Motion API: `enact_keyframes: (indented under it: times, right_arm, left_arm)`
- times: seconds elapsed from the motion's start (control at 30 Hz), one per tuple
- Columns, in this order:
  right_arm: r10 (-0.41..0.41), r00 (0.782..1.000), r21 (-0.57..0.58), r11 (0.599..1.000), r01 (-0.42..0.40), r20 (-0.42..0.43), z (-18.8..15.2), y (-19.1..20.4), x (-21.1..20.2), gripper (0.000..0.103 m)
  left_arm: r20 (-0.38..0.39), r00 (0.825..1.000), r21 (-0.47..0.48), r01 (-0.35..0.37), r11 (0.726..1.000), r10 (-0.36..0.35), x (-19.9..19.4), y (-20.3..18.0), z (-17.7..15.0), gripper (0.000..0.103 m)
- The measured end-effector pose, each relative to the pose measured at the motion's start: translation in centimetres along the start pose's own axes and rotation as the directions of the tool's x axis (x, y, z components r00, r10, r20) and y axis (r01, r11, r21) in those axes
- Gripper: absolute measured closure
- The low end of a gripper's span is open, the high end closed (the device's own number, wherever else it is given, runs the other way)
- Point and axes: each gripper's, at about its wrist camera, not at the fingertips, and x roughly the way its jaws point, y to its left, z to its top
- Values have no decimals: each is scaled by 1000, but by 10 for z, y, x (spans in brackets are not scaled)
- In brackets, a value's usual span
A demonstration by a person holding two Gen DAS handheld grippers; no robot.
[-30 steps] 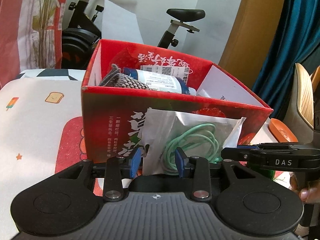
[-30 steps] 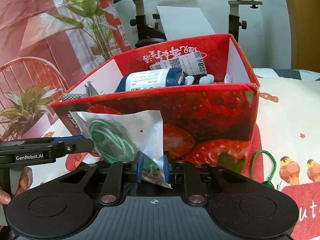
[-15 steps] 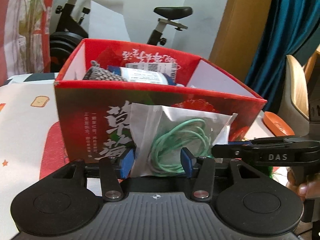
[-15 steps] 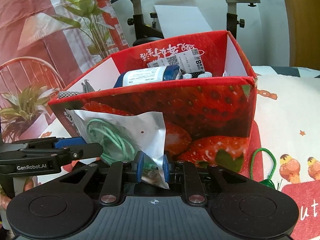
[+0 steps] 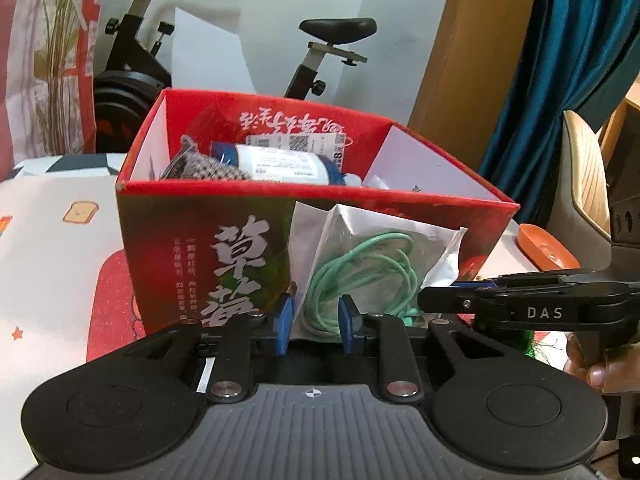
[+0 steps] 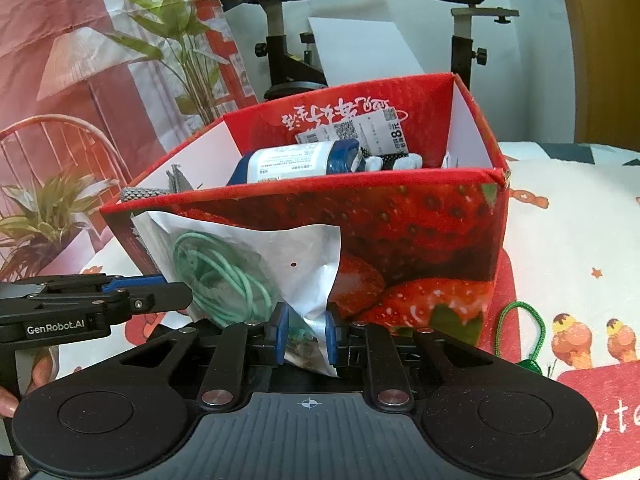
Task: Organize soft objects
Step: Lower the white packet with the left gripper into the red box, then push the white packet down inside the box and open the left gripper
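Fingers (image 5: 285, 316) pinch pouch (image 5: 372, 256) (both grippers), box (image 5: 208, 248) behind

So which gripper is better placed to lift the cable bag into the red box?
Probably right: the right gripper is shut on the bag; the left gripper was just closing around its other end.

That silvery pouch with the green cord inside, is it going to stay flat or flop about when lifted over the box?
Probably floppy: the pouch already creases and sags between the left gripper, whose jaws have just been closing on it, and the right gripper. It looks light, holding only a thin green cord. Its glossy film may slip.
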Motion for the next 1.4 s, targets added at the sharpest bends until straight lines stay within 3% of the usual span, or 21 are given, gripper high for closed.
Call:
enact_keyframes:
  times: [0.37, 0.87, 1.17, 1.4]
  right_arm:
    - [17, 997, -19, 1000, -16, 73, 7, 7, -23, 86]
    - [87, 979, -32, 996, -83, 186, 45, 19, -54, 87]
    - [113, 973, -39, 993, -107, 202, 71, 15, -53, 92]
    - [94, 988, -26, 995, -92, 120, 92, 9, -23, 96]
  left_arm:
    - [72, 997, 22, -12, 1000, 10, -20, -3, 16, 77]
    - [213, 977, 31, -3, 999, -3, -53, -11, 47, 77]
    - [220, 975, 95, 16, 995, -37, -46, -23, 69, 77]
    - [162, 987, -5, -14, 1000, 15, -23, -3, 74, 77]
